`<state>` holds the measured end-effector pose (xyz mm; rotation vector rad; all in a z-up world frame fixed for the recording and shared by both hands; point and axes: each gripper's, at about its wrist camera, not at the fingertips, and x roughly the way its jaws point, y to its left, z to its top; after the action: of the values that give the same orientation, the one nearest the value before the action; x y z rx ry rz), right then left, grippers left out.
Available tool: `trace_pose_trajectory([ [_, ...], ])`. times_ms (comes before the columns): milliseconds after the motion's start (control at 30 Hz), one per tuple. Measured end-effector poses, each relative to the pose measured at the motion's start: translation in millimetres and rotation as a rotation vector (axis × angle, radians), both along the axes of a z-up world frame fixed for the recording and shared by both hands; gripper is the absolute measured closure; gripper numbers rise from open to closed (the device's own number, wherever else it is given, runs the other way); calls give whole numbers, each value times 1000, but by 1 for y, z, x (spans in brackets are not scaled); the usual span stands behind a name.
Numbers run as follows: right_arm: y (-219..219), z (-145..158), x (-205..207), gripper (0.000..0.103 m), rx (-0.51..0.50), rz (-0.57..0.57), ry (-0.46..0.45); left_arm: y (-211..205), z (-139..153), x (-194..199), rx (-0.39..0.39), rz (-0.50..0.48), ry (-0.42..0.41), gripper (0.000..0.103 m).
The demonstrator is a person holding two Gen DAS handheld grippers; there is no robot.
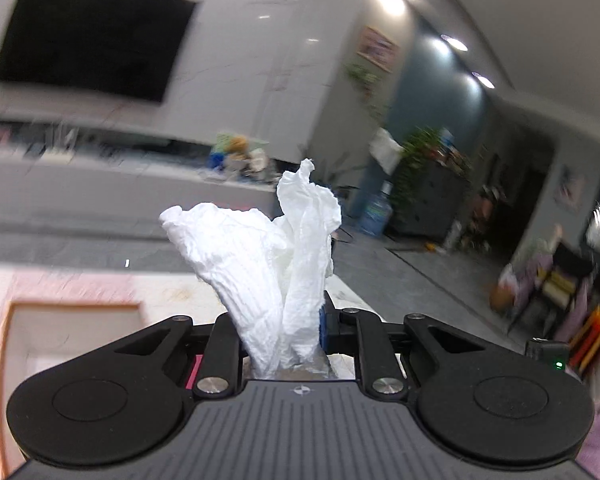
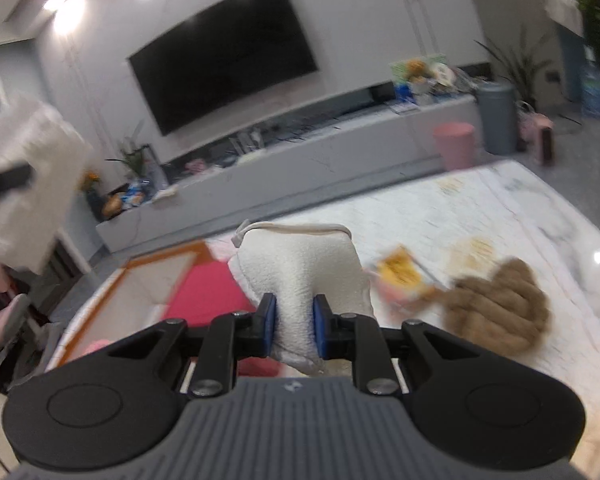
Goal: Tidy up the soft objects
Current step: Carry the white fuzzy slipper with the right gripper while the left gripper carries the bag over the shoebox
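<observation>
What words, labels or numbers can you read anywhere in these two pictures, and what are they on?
No text can be read in either picture.
Yellow packet on the marble table: printing is there, too blurred to read.
Water jug on the floor: label blurred.
Framed picture on the wall: too blurred to tell.
Small emblem on the tool's grey body: a mark, not letters.

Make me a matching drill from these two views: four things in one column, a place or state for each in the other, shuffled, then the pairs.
Things:
1. white tissue
2. cream fleece pouch
3. brown knotted cushion
4. pink bin

Places or states:
A. lying on the marble table
B. pinched in the right tongs
C. standing on the floor by the TV bench
D. pinched in the left tongs, sticking up

Pairs: 1-D, 2-B, 3-A, 4-C
</observation>
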<state>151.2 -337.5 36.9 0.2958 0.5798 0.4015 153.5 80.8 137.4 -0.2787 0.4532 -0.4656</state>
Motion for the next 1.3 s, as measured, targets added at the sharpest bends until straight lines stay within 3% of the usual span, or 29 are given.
trace_pose_trajectory([
  [67,24,14,4,85,3,39,-21,30,-7,-3,-32,40,-1,83],
  [133,51,27,8,85,-14,93,-44,54,-16,-8,-24,88,-9,83],
  [300,122,51,18,85,-65,228,-95,84,-46,3,7,239,61,83],
  [367,151,53,24,85,-91,267,-101,80,-60,12,70,293,85,83],
  [500,199,45,38,85,-138,311,-82,53,-97,45,322,355,143,83],
  [533,208,41,42,85,-143,314,-67,47,-105,54,354,361,169,83],
  [667,237,27,48,85,-201,311,-57,43,-122,61,293,337,198,83],
  [833,257,13,58,85,-259,313,-37,50,-134,61,392,436,207,80],
  [967,266,5,65,85,-320,348,-49,60,-135,69,372,419,205,77],
  [1033,269,3,68,85,-326,355,-41,59,-136,69,382,429,193,68],
  [1100,275,-1,74,85,-340,363,-23,61,-136,66,394,452,179,36],
  [1267,301,-10,89,85,-454,400,-16,77,-126,45,306,464,126,12],
  [1300,305,-12,92,85,-468,407,-13,80,-124,43,297,477,132,12],
])
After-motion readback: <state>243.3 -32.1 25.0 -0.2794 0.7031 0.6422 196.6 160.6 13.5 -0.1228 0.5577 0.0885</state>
